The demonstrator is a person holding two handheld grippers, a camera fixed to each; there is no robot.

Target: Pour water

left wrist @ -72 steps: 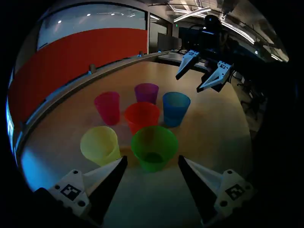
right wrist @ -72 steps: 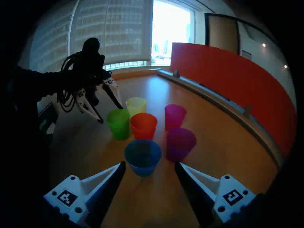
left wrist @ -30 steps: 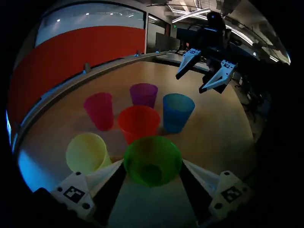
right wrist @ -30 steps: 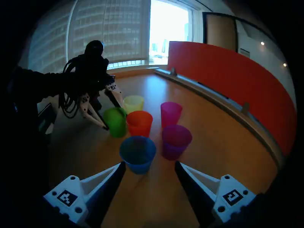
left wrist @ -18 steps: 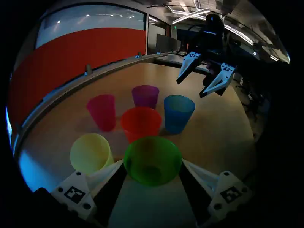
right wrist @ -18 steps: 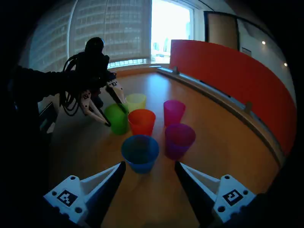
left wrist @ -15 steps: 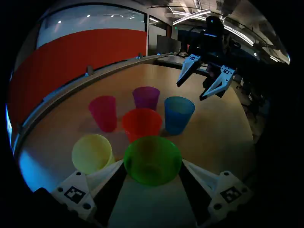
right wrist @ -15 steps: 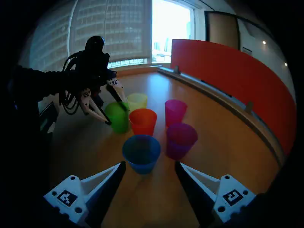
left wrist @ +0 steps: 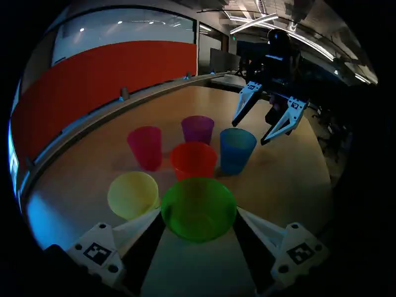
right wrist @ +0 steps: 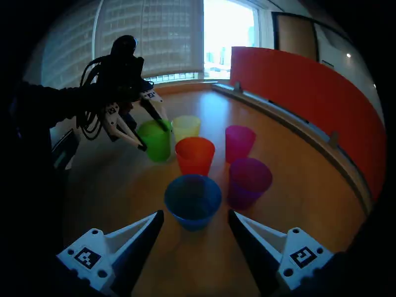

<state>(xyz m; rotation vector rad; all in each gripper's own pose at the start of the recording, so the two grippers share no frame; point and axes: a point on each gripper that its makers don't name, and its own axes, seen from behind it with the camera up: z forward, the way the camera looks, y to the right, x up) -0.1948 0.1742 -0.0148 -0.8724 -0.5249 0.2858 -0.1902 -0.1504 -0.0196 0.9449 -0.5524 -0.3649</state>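
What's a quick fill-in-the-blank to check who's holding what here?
The left claw grips the ___. The right claw is ___. Nearest the right claw stands the ___.
Missing: green cup; open; blue cup.

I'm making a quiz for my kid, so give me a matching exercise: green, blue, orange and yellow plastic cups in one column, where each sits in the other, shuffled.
1 green plastic cup
2 blue plastic cup
3 orange plastic cup
4 yellow plastic cup

A centre of the cluster
B between the left tool's fingers
C ahead of the open right tool
D beside the green cup, toward the red wall panel

Pairs: 1-B, 2-C, 3-A, 4-D
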